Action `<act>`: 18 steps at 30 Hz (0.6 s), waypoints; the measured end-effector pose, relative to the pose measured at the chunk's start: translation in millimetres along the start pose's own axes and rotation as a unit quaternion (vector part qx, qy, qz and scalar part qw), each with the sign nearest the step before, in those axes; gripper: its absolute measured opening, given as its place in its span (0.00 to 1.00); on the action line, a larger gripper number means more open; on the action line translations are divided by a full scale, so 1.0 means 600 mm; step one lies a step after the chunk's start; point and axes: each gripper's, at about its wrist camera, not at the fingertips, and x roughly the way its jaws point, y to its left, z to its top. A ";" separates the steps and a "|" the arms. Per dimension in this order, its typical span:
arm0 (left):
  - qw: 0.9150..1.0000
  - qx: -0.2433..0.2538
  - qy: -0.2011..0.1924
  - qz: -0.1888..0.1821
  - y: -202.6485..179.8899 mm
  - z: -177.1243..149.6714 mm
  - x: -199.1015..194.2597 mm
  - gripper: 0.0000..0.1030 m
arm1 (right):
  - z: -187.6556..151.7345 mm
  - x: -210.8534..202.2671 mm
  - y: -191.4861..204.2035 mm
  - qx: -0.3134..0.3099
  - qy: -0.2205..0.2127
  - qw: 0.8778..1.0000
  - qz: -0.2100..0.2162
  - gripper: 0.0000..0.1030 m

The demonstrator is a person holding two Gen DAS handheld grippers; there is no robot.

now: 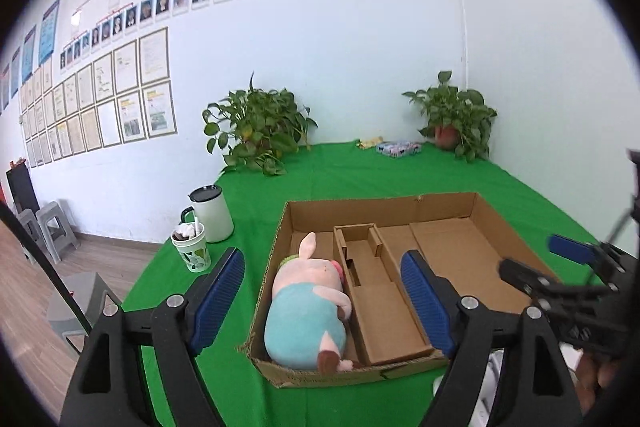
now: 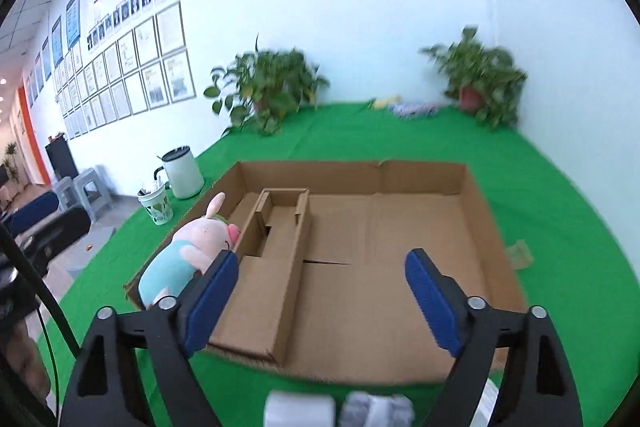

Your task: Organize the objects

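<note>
A shallow cardboard box (image 1: 448,215) (image 2: 424,175) lies on the green tablecloth. A plush pig (image 1: 308,307) (image 2: 188,247) in a light blue shirt lies in its left compartment, beside a cardboard divider (image 1: 360,259) (image 2: 280,227). My left gripper (image 1: 324,287) is open and empty, above the box's near left part. My right gripper (image 2: 320,287) is open and empty above the box's near edge; it also shows at the right of the left wrist view (image 1: 560,259). Blurred white objects (image 2: 340,407) lie on the cloth just below the right gripper.
A white kettle (image 1: 212,213) (image 2: 182,173) and a patterned cup (image 1: 192,247) (image 2: 157,205) stand at the table's left edge. Two potted plants (image 1: 256,131) (image 1: 452,115) and small packets (image 1: 398,147) stand at the back. A crumpled clear wrapper (image 2: 520,253) lies right of the box.
</note>
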 end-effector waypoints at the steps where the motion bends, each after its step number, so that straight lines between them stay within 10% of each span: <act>1: 1.000 0.003 -0.001 0.000 -0.008 -0.003 -0.013 0.78 | -0.010 -0.028 0.000 -0.007 -0.007 1.000 -0.009 0.85; 10: 0.999 0.037 -0.011 -0.008 -0.070 -0.045 -0.112 0.78 | -0.126 -0.226 0.012 -0.031 -0.051 0.998 -0.019 0.85; 18: 0.997 0.022 0.049 -0.051 -0.077 -0.044 -0.068 0.78 | -0.183 -0.282 0.005 -0.003 -0.024 1.000 0.005 0.85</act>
